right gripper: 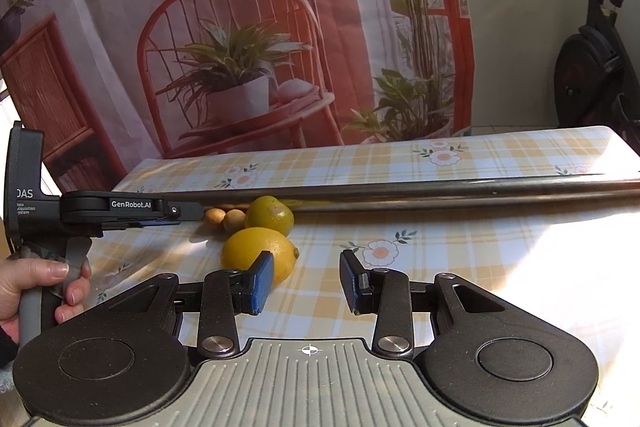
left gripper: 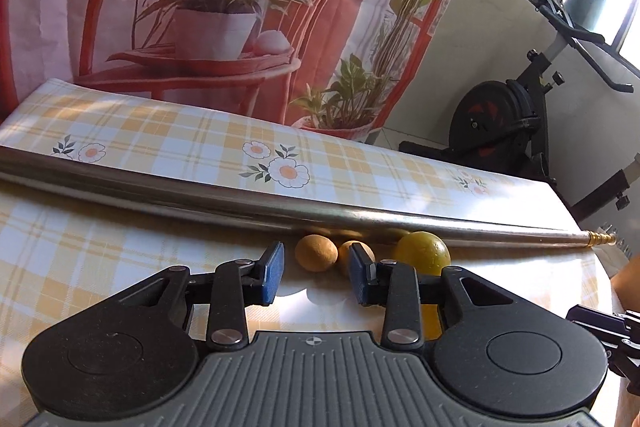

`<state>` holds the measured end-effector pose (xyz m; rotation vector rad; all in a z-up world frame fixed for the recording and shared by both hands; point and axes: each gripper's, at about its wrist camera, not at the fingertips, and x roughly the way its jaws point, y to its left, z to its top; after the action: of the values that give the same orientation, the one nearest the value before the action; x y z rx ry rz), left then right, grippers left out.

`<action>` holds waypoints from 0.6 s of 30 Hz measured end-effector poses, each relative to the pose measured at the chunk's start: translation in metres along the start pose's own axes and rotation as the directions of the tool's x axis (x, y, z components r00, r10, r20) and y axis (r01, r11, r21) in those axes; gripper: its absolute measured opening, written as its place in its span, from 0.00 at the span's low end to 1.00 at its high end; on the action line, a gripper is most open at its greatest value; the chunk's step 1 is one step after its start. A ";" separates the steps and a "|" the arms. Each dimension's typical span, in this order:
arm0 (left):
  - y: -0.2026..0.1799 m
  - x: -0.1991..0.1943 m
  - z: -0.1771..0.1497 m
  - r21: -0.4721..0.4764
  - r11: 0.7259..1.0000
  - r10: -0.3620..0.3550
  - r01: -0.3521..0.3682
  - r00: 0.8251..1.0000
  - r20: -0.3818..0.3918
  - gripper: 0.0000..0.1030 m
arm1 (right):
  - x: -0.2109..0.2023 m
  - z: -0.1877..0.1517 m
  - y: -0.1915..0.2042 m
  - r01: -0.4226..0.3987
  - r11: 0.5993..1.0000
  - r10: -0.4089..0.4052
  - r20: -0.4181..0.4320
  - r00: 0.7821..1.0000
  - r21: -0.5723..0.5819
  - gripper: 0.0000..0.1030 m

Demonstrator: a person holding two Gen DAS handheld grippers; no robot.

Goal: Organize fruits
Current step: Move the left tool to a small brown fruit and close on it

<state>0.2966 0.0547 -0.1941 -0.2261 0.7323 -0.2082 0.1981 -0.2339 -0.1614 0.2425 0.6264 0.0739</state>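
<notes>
Both tongs apart, left tongs [left gripper: 316,277], right tongs [right gripper: 307,281], one lemon [right gripper: 258,254], one lime [right gripper: 270,217], two small brown fruits [right gripper: 215,216].

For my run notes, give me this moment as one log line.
left tool: open, empty, facing two small brown fruits | right tool: open, empty, beside lemon | green citrus: against metal pole | no fruit held

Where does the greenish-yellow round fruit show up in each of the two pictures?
Left wrist view: the round fruit sits right of centre, just past the right blue finger, in front of the metal pole.
Right wrist view: the same fruit sits left of centre, behind the lemon.
Shared landmark: the metal pole, with two small brown fruits left of the round fruit.
</notes>
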 end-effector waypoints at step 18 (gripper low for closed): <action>0.000 0.019 0.000 -0.003 1.000 -0.012 0.012 1.000 -0.028 0.26 | 0.013 -0.002 -0.010 -0.005 1.000 0.006 -0.027 1.000 0.013 0.33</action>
<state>0.3108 0.0500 -0.2060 -0.2302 0.7597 -0.2220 0.2075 -0.2410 -0.1723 0.2561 0.6532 0.0784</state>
